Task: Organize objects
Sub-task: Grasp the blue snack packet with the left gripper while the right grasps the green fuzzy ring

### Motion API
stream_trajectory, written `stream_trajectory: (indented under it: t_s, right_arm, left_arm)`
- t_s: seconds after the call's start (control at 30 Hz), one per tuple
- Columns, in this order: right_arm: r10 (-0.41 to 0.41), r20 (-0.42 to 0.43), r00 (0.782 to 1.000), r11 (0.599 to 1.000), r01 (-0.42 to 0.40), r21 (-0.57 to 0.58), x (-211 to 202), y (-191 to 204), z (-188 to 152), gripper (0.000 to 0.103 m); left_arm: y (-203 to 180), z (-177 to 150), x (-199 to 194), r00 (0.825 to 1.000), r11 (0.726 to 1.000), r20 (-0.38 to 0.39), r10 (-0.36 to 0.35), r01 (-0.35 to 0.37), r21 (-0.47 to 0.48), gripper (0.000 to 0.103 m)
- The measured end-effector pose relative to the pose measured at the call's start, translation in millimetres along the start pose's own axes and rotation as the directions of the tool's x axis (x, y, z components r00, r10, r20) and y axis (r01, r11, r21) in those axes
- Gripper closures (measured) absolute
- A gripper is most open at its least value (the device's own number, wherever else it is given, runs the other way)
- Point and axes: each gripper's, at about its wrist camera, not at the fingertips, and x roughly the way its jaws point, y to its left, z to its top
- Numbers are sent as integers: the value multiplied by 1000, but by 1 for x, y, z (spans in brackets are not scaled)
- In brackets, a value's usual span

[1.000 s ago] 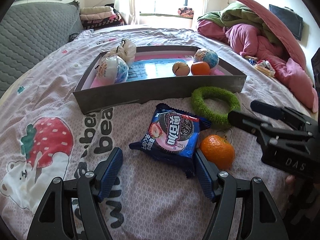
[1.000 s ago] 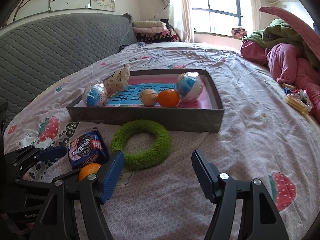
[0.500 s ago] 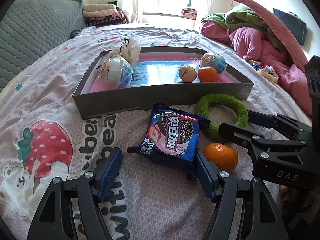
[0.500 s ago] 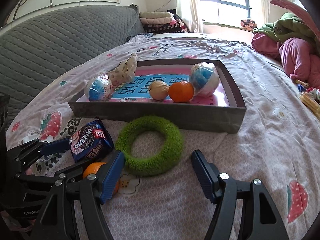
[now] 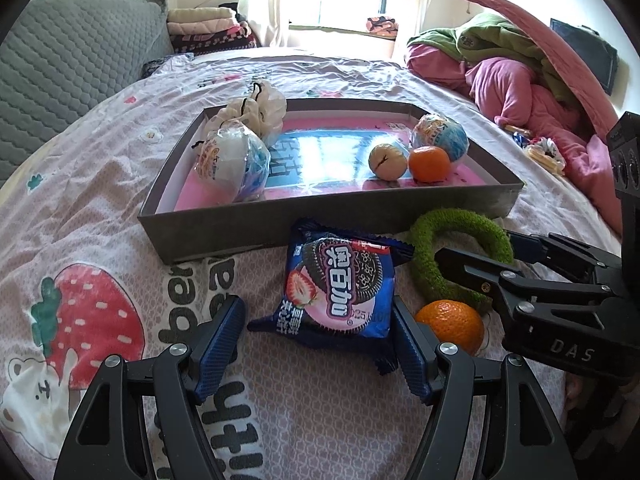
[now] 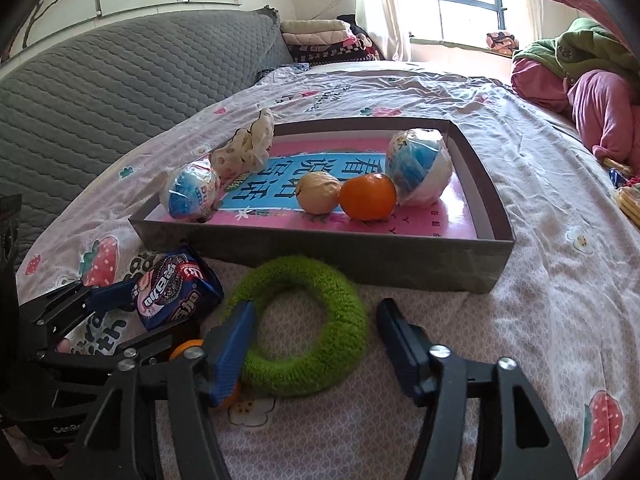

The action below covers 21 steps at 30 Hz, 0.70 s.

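A green fuzzy ring [image 6: 348, 312] lies on the bedsheet in front of the grey tray [image 6: 320, 252]. My right gripper [image 6: 318, 340] straddles the ring and its jaws are closing; the left finger lies against the ring's left side, the right finger stands just off its right edge. A blue cookie packet [image 5: 340, 284] lies flat between the fingers of my open left gripper [image 5: 316, 348], with the right finger at the packet's edge. A loose orange [image 5: 450, 324] sits between the two grippers. In the left wrist view the right gripper [image 5: 480, 248] reaches over the ring [image 5: 460, 216].
The tray [image 5: 320, 216] holds two wrapped balls [image 5: 232, 160], a walnut [image 5: 386, 162], an orange [image 5: 430, 164] and a bundled cloth [image 5: 256, 110]. Piled pink and green bedding [image 5: 520, 80] lies at the right, a grey quilted headboard [image 6: 120, 88] at the left.
The right gripper's jaws have narrowed around the green ring, and it has moved nearer the ring. The left gripper has edged forward, so the packet sits deeper between its fingers.
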Motion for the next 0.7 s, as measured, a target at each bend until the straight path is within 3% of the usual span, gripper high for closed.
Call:
stream_trajectory:
  t_s: [0.3, 0.5, 0.7]
  right_arm:
    - [-5, -12, 1000, 1000, 5, 0, 4, -3, 3, 83]
    - [-11, 7, 1000, 1000, 11, -5, 2, -2, 4, 87]
    - [-22, 42, 999, 999, 23, -29, -3, 1, 4, 87]
  left_arm:
    - [-2, 10, 7, 1000, 1000, 4, 11, -11, 17, 30]
    - [-3, 17, 14, 1000, 1000, 11, 6, -6, 10, 30]
    - [-5, 18, 13, 1000, 1000, 14, -23, 23, 0, 47]
